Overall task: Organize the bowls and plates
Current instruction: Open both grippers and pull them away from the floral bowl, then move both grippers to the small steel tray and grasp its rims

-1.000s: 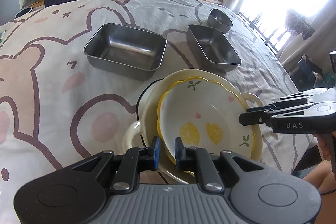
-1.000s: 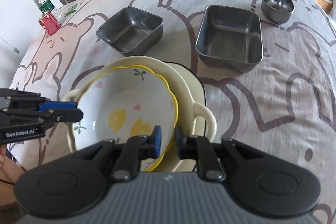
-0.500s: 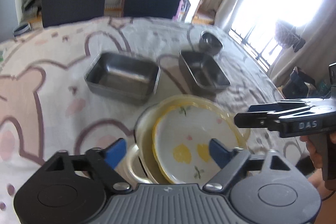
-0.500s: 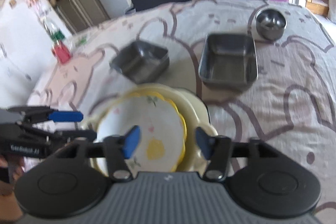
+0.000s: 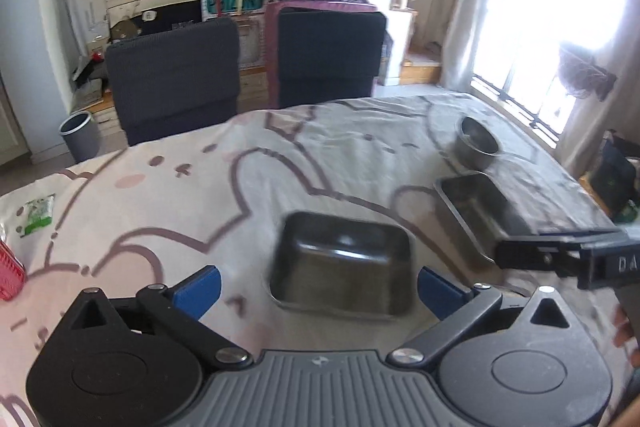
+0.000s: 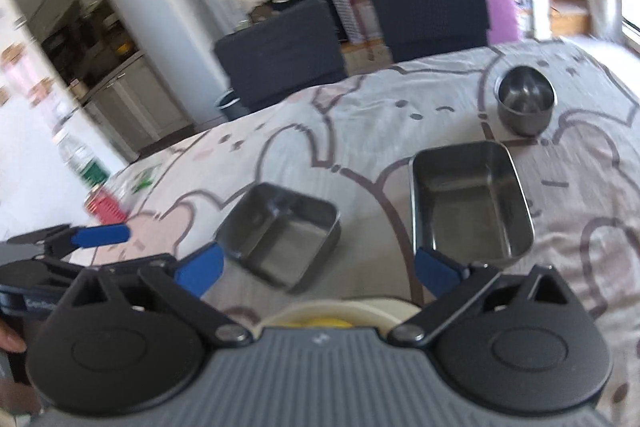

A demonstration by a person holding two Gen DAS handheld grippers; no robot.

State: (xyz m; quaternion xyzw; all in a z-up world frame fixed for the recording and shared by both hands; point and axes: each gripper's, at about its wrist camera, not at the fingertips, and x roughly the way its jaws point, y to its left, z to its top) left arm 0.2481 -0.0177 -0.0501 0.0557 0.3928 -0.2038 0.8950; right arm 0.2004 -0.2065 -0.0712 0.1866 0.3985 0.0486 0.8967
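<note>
My left gripper (image 5: pixel 320 287) hangs over the table, its jaws opening wide with nothing between the blue pads. Just beyond it sits a steel rectangular tray (image 5: pixel 340 259), with a second steel tray (image 5: pixel 472 203) to its right and a round steel bowl (image 5: pixel 478 143) farther back. My right gripper (image 6: pixel 320 271) is likewise opening and holds nothing. Under its body only the cream pot's rim (image 6: pixel 372 307) and a sliver of the yellow-edged plate (image 6: pixel 320 323) show. The same trays (image 6: pixel 280 231) (image 6: pixel 468 203) and bowl (image 6: pixel 526 99) lie ahead of it.
The table wears a cloth with a pink cartoon print (image 5: pixel 160 195). A red container (image 6: pixel 106 209) and a bottle (image 6: pixel 80 159) stand at the left edge. Two dark chairs (image 5: pixel 172 79) (image 5: pixel 328 55) face the far side. Each gripper shows in the other's view (image 5: pixel 520 251) (image 6: pixel 80 247).
Both grippers were shut on the lemon-patterned plate's rim over the cream pot. They have let go, spread wide, risen and tipped up, so the plate has dropped almost out of view.
</note>
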